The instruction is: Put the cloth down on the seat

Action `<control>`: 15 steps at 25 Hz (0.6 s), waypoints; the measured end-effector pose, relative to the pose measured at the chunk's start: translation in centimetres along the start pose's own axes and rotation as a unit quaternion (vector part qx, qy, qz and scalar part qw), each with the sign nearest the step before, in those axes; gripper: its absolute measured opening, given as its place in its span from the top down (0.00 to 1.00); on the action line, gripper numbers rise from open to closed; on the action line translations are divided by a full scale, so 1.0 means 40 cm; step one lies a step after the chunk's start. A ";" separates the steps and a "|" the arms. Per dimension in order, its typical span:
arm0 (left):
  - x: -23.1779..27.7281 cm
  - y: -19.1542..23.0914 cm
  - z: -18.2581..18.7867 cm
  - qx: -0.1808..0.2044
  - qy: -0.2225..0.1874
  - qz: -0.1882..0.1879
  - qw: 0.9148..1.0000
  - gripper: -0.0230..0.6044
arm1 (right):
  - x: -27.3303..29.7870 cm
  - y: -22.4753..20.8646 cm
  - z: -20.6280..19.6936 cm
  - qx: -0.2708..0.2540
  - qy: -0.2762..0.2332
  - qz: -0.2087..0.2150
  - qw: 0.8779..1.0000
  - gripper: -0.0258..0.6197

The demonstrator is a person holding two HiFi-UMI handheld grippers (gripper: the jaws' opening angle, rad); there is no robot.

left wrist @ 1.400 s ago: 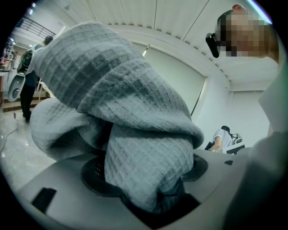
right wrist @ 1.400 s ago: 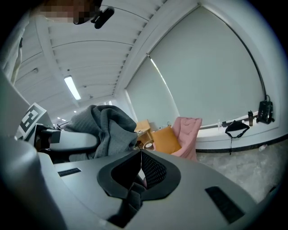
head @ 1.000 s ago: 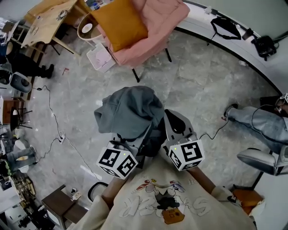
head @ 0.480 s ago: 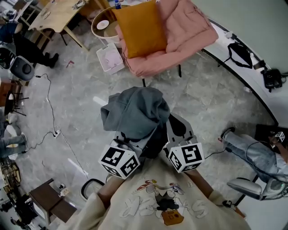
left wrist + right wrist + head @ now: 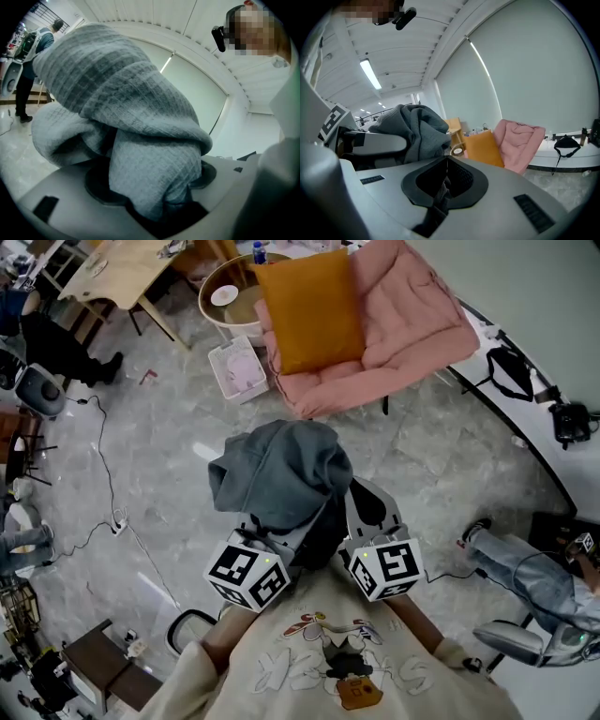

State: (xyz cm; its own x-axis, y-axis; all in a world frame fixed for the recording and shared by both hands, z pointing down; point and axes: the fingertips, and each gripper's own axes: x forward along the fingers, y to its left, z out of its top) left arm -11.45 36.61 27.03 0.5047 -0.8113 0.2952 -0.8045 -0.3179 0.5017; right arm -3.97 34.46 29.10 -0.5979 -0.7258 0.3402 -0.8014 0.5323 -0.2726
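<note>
A bunched grey cloth (image 5: 281,474) hangs over my two grippers, just in front of my chest. My left gripper (image 5: 284,526) is shut on a thick wad of the cloth (image 5: 140,117), which fills the left gripper view and hides the fingertips. My right gripper (image 5: 370,501) sits beside it with its jaws closed together (image 5: 446,161); a thin dark fold of cloth shows pinched in the hollow between them. The seat, a pink padded chair (image 5: 403,334) with an orange cushion (image 5: 309,310) on it, stands ahead across the floor, apart from the cloth. The chair (image 5: 518,143) also shows in the right gripper view.
A round tub (image 5: 230,296) and a white box (image 5: 239,371) stand left of the chair. A wooden table (image 5: 112,268) is at the far left. Cables (image 5: 112,512) run over the floor. A seated person's leg (image 5: 511,563) is at the right, beside a white bench (image 5: 487,390).
The chair and cushion have slid lower and nearer in the head view: both grippers, still carrying the cloth, have come closer to the seat. The grip looks the same.
</note>
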 end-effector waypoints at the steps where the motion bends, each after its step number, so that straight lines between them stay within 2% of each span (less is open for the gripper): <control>1: 0.006 0.013 0.008 0.002 0.000 -0.001 1.000 0.43 | 0.014 0.001 0.004 -0.001 -0.002 -0.001 1.000 0.93; 9: 0.023 0.091 0.026 -0.002 0.012 -0.006 1.000 0.43 | 0.088 0.018 -0.013 0.003 0.003 -0.013 1.000 0.93; 15: 0.048 0.097 0.034 0.007 0.021 -0.021 1.000 0.42 | 0.097 0.004 -0.011 0.013 -0.001 -0.029 0.999 0.93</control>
State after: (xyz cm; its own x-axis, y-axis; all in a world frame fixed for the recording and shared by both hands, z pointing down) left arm -14.03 33.15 28.43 0.5500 -0.7760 0.3088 -0.7867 -0.3572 0.5035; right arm -6.41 31.91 30.78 -0.5496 -0.7565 0.3545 -0.8345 0.4772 -0.2755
